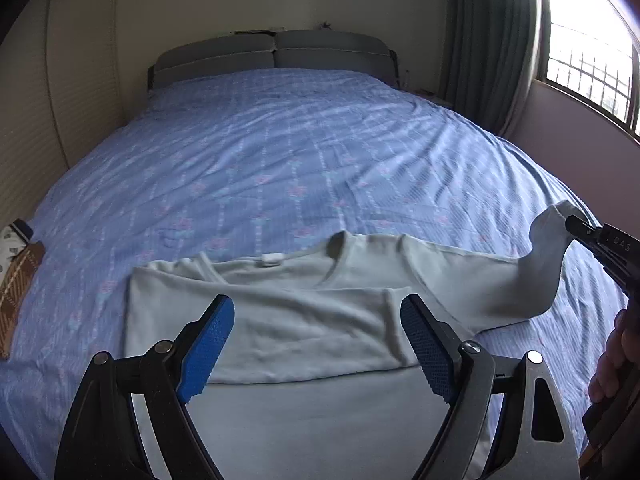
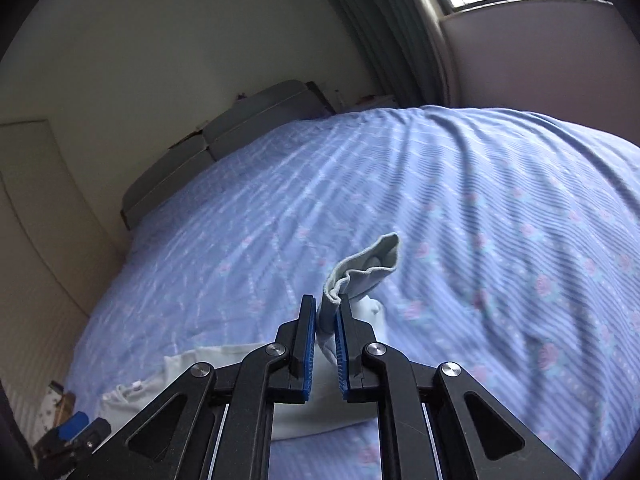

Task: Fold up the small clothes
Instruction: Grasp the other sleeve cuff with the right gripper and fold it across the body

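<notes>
A pale grey-green long-sleeved shirt (image 1: 304,328) lies flat on the blue bed sheet (image 1: 280,160), its left sleeve folded across the chest. My left gripper (image 1: 318,308) is open and empty, hovering just above the folded part. My right gripper (image 2: 327,308) is shut on the cuff of the right sleeve (image 2: 368,268) and holds it lifted off the bed. In the left wrist view the right gripper (image 1: 570,222) shows at the far right with the raised sleeve (image 1: 548,248).
A grey headboard (image 1: 272,54) stands at the far end of the bed. A plaid and printed cloth pile (image 1: 18,276) lies at the bed's left edge. A curtain (image 1: 492,40) and a window (image 1: 588,40) are to the right.
</notes>
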`<action>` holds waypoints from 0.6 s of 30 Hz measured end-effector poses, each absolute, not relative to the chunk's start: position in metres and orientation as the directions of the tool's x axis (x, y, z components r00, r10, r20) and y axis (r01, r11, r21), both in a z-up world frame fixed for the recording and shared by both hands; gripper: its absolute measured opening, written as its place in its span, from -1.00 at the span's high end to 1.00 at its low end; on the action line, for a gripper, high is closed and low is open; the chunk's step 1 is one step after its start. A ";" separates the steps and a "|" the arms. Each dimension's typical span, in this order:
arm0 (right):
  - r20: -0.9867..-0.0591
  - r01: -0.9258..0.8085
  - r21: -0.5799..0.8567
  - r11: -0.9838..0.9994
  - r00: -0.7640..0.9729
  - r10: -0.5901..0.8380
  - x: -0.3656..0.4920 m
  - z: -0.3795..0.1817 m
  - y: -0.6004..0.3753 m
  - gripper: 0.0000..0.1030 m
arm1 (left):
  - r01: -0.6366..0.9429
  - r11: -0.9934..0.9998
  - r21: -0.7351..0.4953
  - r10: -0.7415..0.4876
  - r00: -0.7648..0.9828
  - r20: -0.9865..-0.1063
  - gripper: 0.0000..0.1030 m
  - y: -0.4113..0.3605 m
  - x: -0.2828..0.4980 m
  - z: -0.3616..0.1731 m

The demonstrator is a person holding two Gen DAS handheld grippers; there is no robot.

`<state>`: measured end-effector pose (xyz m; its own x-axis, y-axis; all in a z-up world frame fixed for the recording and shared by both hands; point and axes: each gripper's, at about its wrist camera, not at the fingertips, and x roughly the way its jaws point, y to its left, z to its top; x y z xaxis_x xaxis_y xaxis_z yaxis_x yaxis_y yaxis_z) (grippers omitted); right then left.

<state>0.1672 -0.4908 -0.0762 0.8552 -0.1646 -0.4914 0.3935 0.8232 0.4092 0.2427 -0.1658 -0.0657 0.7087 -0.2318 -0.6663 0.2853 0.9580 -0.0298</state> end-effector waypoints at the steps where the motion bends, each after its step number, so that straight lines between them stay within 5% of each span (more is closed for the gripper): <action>1: -0.483 0.361 0.397 0.844 0.864 -0.142 0.177 -0.069 -0.473 0.79 | 0.265 0.964 -0.033 -0.220 0.715 -0.663 -0.66 -0.152 0.244 -0.063; 9: -0.467 0.120 0.286 0.951 0.884 0.029 0.238 -0.051 -0.327 0.79 | 0.106 0.993 -0.059 -0.119 0.750 -0.651 -0.71 -0.032 0.246 -0.059; 18: -0.563 -0.092 0.240 0.966 0.798 0.216 0.280 -0.099 -0.176 0.79 | -0.029 0.995 -0.092 -0.041 0.734 -0.678 -0.71 0.063 0.240 -0.082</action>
